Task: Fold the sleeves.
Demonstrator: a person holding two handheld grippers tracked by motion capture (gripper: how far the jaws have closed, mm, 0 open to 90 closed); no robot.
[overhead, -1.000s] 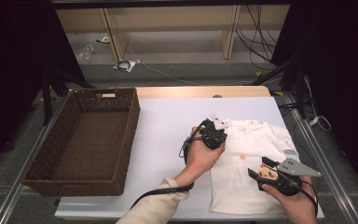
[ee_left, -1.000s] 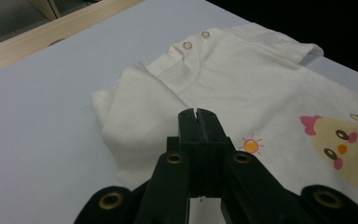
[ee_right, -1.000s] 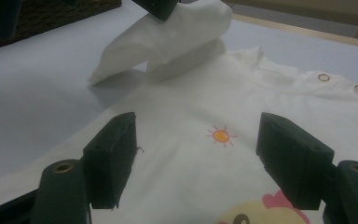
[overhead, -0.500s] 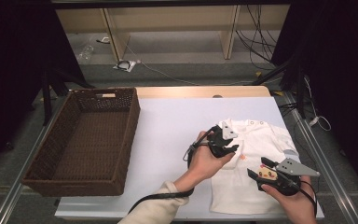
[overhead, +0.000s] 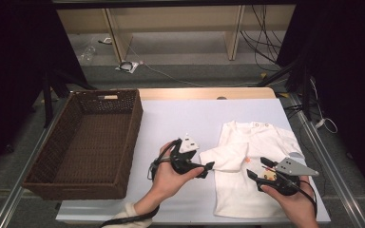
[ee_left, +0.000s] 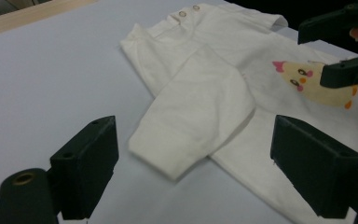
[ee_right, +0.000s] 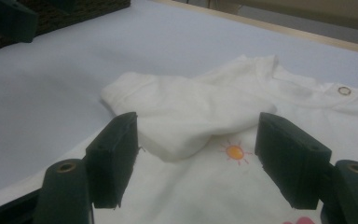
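- The white baby shirt (overhead: 254, 166) lies flat on the right half of the table (overhead: 180, 118), its left sleeve (ee_left: 196, 116) doubled in over the chest.
- The left gripper (overhead: 204, 168) sits just left of that sleeve, jaws wide apart and empty.
- The right gripper (overhead: 256, 170) hovers over the shirt's near part, jaws likewise spread, gripping nothing.
- The step in hand looks like folding, probably for the wicker basket (overhead: 85, 142) at the left.
- Next, a gripper must close on a hem or the other sleeve.
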